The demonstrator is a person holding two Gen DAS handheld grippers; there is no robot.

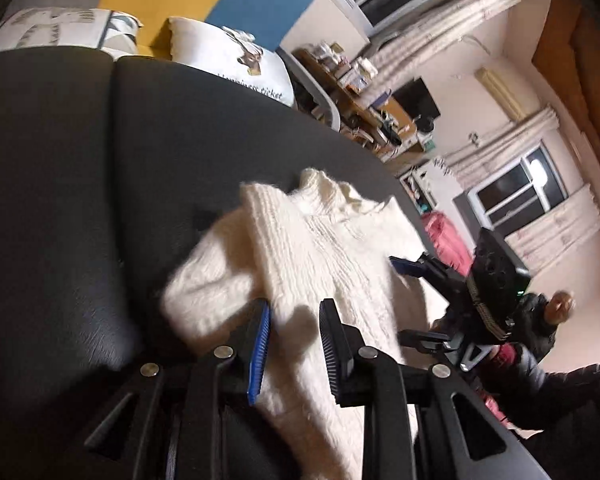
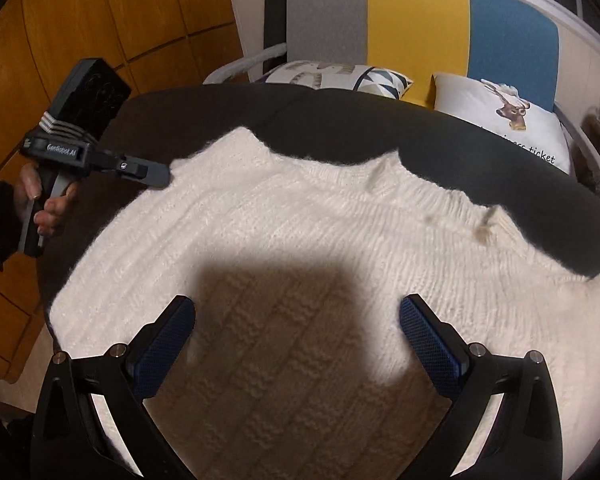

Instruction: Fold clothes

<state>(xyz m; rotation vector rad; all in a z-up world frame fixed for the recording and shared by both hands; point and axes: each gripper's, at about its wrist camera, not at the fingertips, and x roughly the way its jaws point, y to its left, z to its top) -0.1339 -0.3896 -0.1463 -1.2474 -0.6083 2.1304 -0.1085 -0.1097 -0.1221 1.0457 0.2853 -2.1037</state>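
Note:
A cream knitted sweater point(image 1: 320, 240) lies spread on a black padded surface point(image 1: 80, 180), with one sleeve folded in over its body. My left gripper point(image 1: 296, 308) hovers over the folded sleeve. Its jaws are slightly apart and nothing is pinched between them. From the right wrist view the sweater point(image 2: 300, 220) fills the middle, its collar toward the far right. My right gripper point(image 2: 296, 304) is wide open above the sweater's body and casts a shadow on it. The left gripper point(image 2: 160, 176) reaches the sweater's far left edge, held by a hand. The right gripper point(image 1: 406, 300) shows open at the sweater's right side.
Two printed pillows point(image 2: 500, 120) lean on a grey, yellow and blue backrest point(image 2: 416, 20) behind the black surface point(image 2: 340, 120). Wooden wardrobe doors point(image 2: 100, 12) stand to the left. A cluttered desk point(image 1: 364, 92), a pink bundle point(image 1: 448, 236) and curtained windows lie beyond.

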